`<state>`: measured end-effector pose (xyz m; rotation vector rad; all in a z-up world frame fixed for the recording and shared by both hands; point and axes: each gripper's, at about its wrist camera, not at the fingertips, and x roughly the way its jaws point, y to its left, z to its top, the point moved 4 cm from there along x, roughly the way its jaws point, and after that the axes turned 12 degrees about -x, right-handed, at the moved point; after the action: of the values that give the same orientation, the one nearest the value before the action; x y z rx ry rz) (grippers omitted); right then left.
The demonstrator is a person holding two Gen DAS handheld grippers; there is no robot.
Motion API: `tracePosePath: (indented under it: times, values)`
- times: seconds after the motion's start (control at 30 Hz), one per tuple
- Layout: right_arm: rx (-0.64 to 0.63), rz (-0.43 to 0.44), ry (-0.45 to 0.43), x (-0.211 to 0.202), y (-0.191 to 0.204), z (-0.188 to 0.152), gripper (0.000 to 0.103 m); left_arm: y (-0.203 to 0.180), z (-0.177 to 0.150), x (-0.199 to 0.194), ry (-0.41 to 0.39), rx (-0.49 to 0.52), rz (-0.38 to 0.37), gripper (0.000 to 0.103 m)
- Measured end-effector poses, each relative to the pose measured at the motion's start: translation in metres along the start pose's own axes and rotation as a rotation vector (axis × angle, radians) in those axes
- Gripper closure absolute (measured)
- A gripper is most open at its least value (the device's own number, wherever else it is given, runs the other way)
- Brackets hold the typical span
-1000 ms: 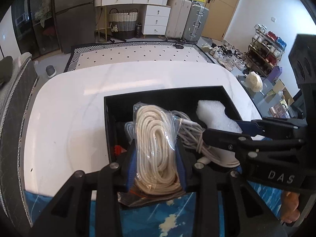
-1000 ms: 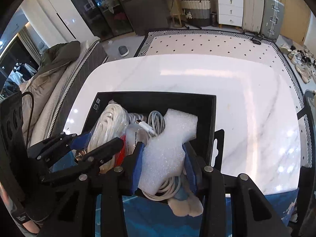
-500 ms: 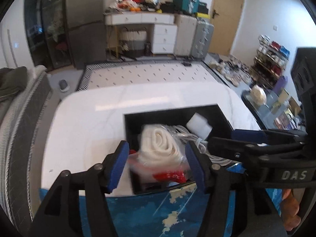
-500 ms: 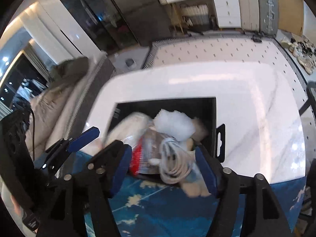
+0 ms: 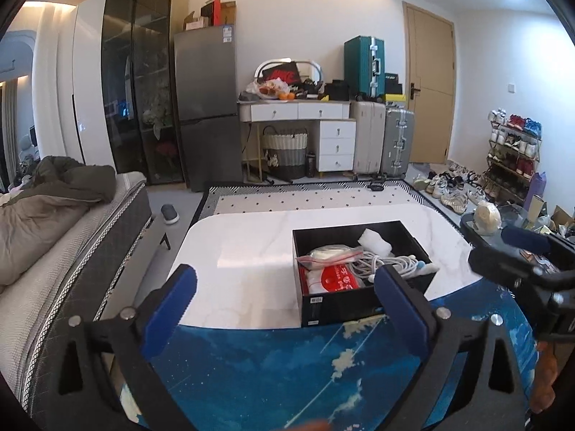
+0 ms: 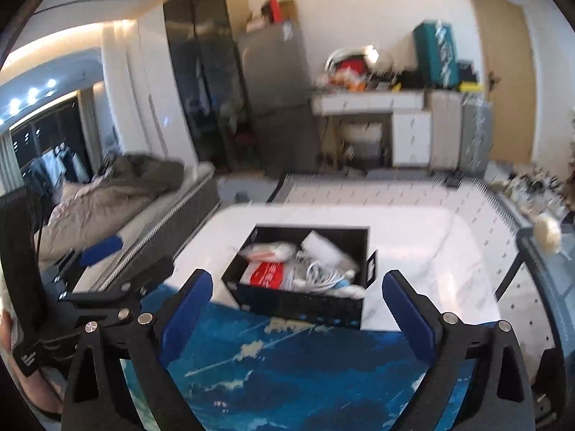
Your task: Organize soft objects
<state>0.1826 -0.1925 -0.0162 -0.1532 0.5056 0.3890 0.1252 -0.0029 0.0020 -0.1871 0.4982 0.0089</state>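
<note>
Left gripper: jaws spread wide, blue pads apart, nothing between them, touching nothing. It hangs above the near blue-patterned mat, short of the box.

Right gripper: jaws likewise wide apart, holding nothing, clear of the box. Its dark frame also shows at the right edge of the left wrist view.

Black box: open-topped, rectangular, standing on the white marble table at its near edge, touching the mat. Long axis runs away from the cameras, toward the far rug.

Contents, all inside the box:
- clear bag of coiled cream rope, at the left, lying across the box;
- red-and-white packet, at the near left corner;
- white cable bundle, near right, loosely looped;
- white foam piece, at the far right, leaning on the wall.

Obscured: the left gripper's right pad covers the box's near right corner. The right wrist view is motion-blurred; packet lettering and cable ends are unreadable there. A pale item under the cable cannot be identified.
</note>
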Motion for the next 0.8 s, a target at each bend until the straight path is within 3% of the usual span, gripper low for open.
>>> tracePosePath:
  times: [0.13,0.4,0.57,0.8]
  values:
    - [-0.072,-0.083,-0.121,-0.018,0.009,-0.02,0.001,0.003,-0.024,-0.017,-0.061,0.031,-0.009,0.0]
    - [-0.068,-0.096,-0.126,-0.016,0.007,-0.055,0.001,0.012,-0.055,-0.025,-0.1,0.004,-0.03,0.0]
    - [-0.066,-0.091,-0.093,-0.005,0.007,-0.058,0.001,0.011,-0.055,-0.024,-0.099,-0.022,-0.042,0.0]
    - [-0.119,-0.089,-0.135,-0.013,0.014,-0.059,0.001,0.009,-0.063,-0.026,-0.096,-0.01,-0.047,0.0]
